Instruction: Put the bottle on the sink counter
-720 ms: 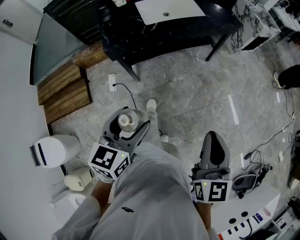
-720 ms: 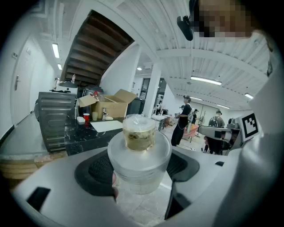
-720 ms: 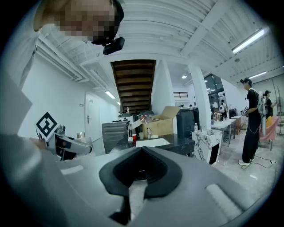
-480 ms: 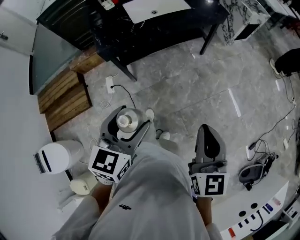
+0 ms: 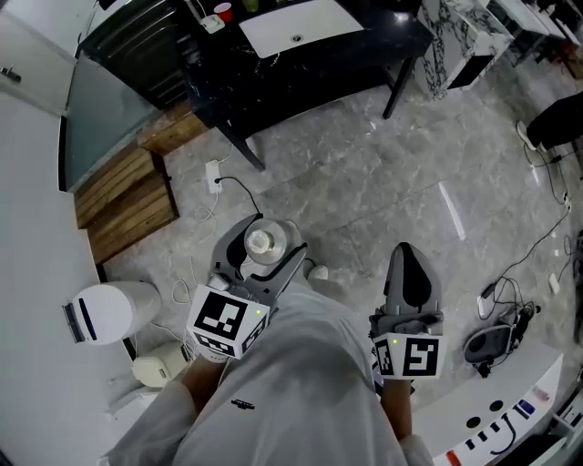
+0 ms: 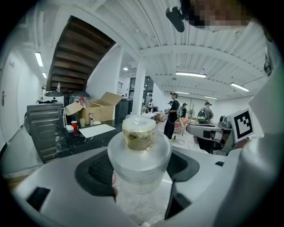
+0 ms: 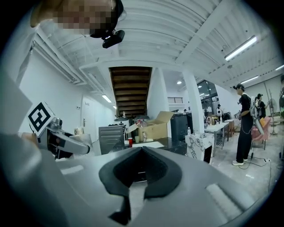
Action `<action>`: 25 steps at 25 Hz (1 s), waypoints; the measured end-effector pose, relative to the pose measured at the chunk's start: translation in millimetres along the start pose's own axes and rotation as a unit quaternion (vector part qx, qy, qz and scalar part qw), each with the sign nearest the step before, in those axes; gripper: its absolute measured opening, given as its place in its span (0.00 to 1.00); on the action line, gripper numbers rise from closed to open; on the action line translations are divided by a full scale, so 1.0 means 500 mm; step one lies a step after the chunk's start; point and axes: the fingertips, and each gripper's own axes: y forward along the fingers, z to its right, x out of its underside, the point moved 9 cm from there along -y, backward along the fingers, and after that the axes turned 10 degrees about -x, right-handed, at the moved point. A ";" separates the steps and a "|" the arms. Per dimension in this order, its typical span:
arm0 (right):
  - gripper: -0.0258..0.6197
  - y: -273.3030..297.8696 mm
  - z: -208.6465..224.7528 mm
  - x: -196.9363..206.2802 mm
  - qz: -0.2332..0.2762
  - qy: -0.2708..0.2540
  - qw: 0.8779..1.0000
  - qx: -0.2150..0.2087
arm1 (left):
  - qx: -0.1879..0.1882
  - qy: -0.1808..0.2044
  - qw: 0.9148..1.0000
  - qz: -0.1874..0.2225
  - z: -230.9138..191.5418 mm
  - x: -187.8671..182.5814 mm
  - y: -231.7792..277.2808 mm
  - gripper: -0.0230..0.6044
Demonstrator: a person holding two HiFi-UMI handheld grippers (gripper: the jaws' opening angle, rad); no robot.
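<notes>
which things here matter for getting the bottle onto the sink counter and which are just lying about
For the job:
bottle
left gripper, shut on it
sink counter

Lying about:
right gripper, shut and empty
cardboard box
red cup
floor cable

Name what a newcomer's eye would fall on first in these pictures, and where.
The clear bottle, gripped upright in the jaws of the left gripper above the grey floor, stands out first. At the head view's top stands the black sink counter with its white basin; the right gripper is shut and empty.
</notes>
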 end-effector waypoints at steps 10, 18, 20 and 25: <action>0.06 0.046 0.010 0.021 -0.022 0.012 1.000 0.011 | 0.011 -0.001 1.000 -0.013 -0.024 -0.008 0.066 0.57; 0.06 0.165 0.073 -0.003 -0.024 0.010 0.999 0.024 | 0.022 -0.001 1.000 -0.009 -0.087 -0.077 0.191 0.57; 0.06 0.202 0.090 -0.016 -0.023 0.008 0.999 0.027 | 0.026 0.001 1.000 -0.007 -0.104 -0.100 0.225 0.57; 0.06 0.305 0.121 -0.054 -0.020 0.002 0.999 0.035 | 0.040 0.006 0.999 -0.007 -0.160 -0.161 0.310 0.57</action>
